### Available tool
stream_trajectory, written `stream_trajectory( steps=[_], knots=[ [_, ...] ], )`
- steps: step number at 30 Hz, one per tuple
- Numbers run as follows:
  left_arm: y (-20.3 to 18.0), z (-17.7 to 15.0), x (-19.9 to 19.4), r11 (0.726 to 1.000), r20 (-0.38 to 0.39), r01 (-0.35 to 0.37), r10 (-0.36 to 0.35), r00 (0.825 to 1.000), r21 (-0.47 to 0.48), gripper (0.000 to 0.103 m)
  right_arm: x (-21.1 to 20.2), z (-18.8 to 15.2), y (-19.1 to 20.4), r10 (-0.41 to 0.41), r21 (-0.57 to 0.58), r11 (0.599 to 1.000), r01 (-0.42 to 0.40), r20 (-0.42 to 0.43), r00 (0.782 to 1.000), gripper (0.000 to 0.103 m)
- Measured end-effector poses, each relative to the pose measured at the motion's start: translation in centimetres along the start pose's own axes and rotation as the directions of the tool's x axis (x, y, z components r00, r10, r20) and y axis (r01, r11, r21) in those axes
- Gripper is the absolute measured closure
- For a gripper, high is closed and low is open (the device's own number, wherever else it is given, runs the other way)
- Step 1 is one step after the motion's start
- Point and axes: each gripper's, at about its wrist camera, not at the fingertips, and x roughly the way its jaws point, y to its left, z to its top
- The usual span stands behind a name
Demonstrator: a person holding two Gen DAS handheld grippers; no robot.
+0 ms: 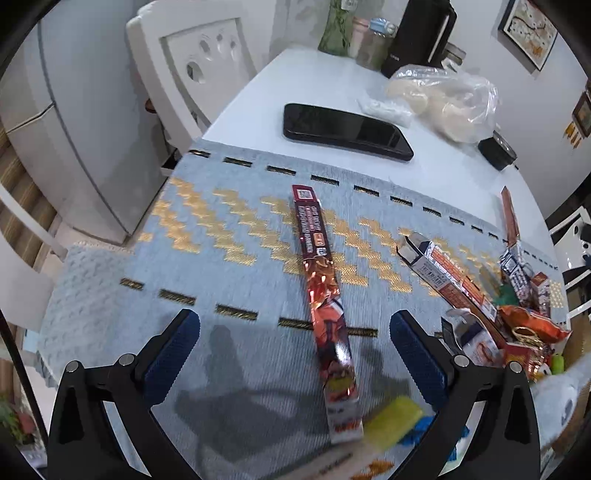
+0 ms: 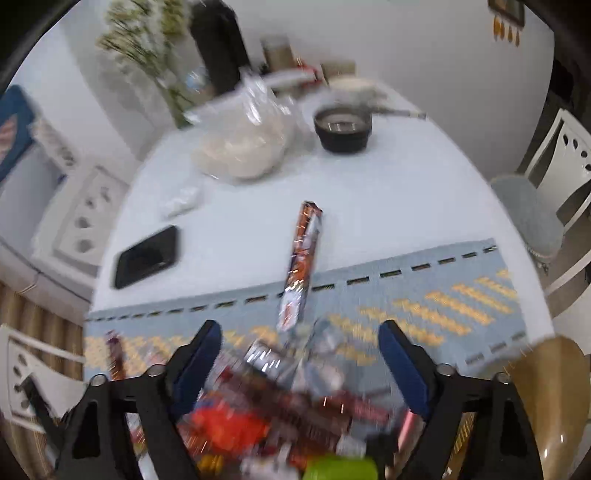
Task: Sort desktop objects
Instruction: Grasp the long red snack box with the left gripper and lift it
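A long red snack box (image 1: 319,280) lies on the blue-and-gold placemat (image 1: 229,229), running away from me. My left gripper (image 1: 293,317) hovers over its near half, open, with the blue pads apart on either side and not touching it. A heap of boxes and snack packets (image 1: 480,295) sits on the mat to the right. The right wrist view is blurred. There my right gripper (image 2: 299,328) stands open above the same heap (image 2: 280,402), with nothing pressed between its pads. Another long red box (image 2: 301,266) lies beyond it, across the mat's far edge.
On the white table (image 1: 443,177) lie a black phone (image 1: 343,131), a clear plastic bag of pale lumps (image 1: 443,99) and a small black jar (image 1: 496,151). A black flask (image 1: 417,33) and a vase stand at the back. A yellow item (image 1: 395,424) lies near me. White chairs (image 1: 192,66) surround the table.
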Motion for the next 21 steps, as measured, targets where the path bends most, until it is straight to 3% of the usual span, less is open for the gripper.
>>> stream_trajectory(
  steps=[6, 10, 12, 13, 14, 15, 17, 18, 21],
  knots=[
    [-1.0, 0.0, 1.5, 0.999, -0.001, -0.033, 0.033, 0.999, 0.041, 0.000, 7.0, 2.9, 0.4, -0.006, -0.023, 1.000, 0.004, -0.095, 0.995, 0.024],
    [-1.4, 0.2, 2.0, 0.996, 0.020, -0.062, 0.061, 0.998, 0.057, 0.003, 9.7, 3.3, 1.5, -0.074, -0.068, 0.995, 0.066, -0.122, 0.990, 0.027],
    [-2.1, 0.2, 2.1, 0.988, 0.036, -0.107, 0.104, 0.994, 0.107, 0.017, 10.8, 3.1, 1.8, -0.110, -0.087, 0.991, 0.098, -0.139, 0.984, 0.043],
    [-2.3, 0.3, 1.9, 0.987, 0.047, -0.095, 0.089, 0.995, 0.128, 0.030, 11.2, 3.0, 2.0, -0.125, -0.098, 0.989, 0.111, -0.154, 0.980, 0.048],
    [-2.6, 0.4, 1.8, 0.986, 0.054, -0.092, 0.085, 0.995, 0.141, 0.048, 11.6, 2.8, 2.1, -0.134, -0.106, 0.987, 0.117, -0.169, 0.976, 0.059],
    [-2.7, 0.5, 1.6, 0.985, 0.051, -0.082, 0.075, 0.996, 0.152, 0.054, 12.1, 2.6, 2.1, -0.137, -0.109, 0.987, 0.118, -0.184, 0.973, 0.072],
    [-2.6, 0.9, 1.5, 0.986, 0.044, -0.074, 0.068, 0.997, 0.150, 0.083, 12.3, 2.3, 2.2, -0.137, -0.112, 0.987, 0.118, -0.185, 0.973, 0.080],
    [-2.3, 1.1, 1.5, 0.989, 0.037, -0.058, 0.053, 0.998, 0.135, 0.084, 12.0, 2.2, 2.2, -0.135, -0.115, 0.987, 0.116, -0.173, 0.976, 0.086],
    [-1.2, 1.5, 1.1, 0.997, 0.019, 0.020, -0.021, 1.000, 0.068, 0.087, 10.6, 2.5, 2.3, -0.063, -0.105, 0.993, 0.048, -0.149, 0.987, 0.086]
  ],
)
